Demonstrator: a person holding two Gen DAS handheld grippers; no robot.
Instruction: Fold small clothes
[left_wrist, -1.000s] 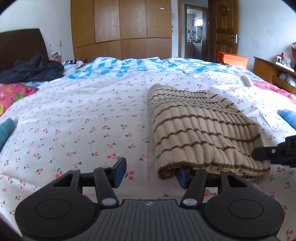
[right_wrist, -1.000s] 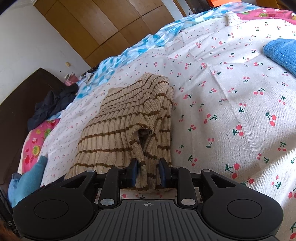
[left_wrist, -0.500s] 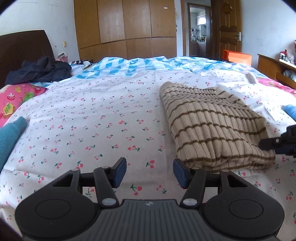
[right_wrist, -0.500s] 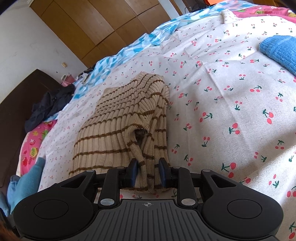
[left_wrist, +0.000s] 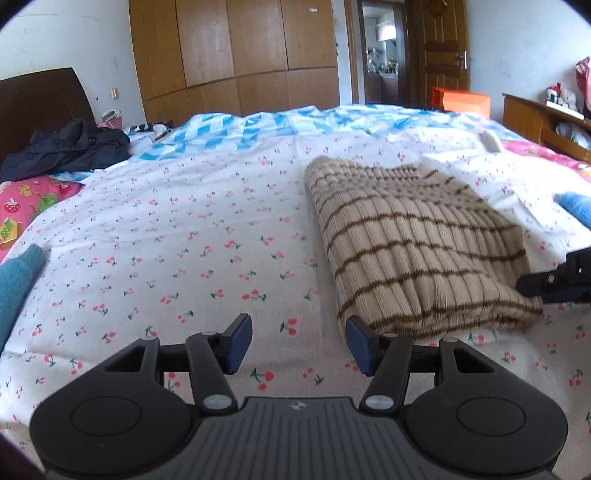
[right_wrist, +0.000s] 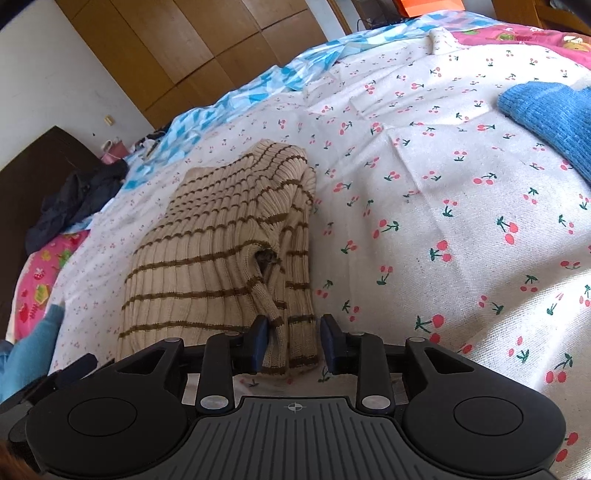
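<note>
Evidently the fold was near done: the beige brown-striped ribbed knit sweater (left_wrist: 413, 243) lay doubled on the cherry-print white bedsheet (left_wrist: 184, 236). The left gripper (left_wrist: 297, 341) stood wide open, empty, beside its near corner. The right gripper (right_wrist: 293, 341), partly open, straddled the hem without pinching; next move likely calls for withdrawing clear.

the left wrist view sits low over the cherry-print sheet (left_wrist: 207, 236), facing the wardrobe (left_wrist: 236, 55) at 12 o'clock, striped sweater (left_wrist: 413, 243) close at 2 o'clock; the right wrist view looks down steeply from nearer, tilted, sweater (right_wrist: 218, 258) at 11 o'clock; both share the sweater, sheet and wardrobe
</note>
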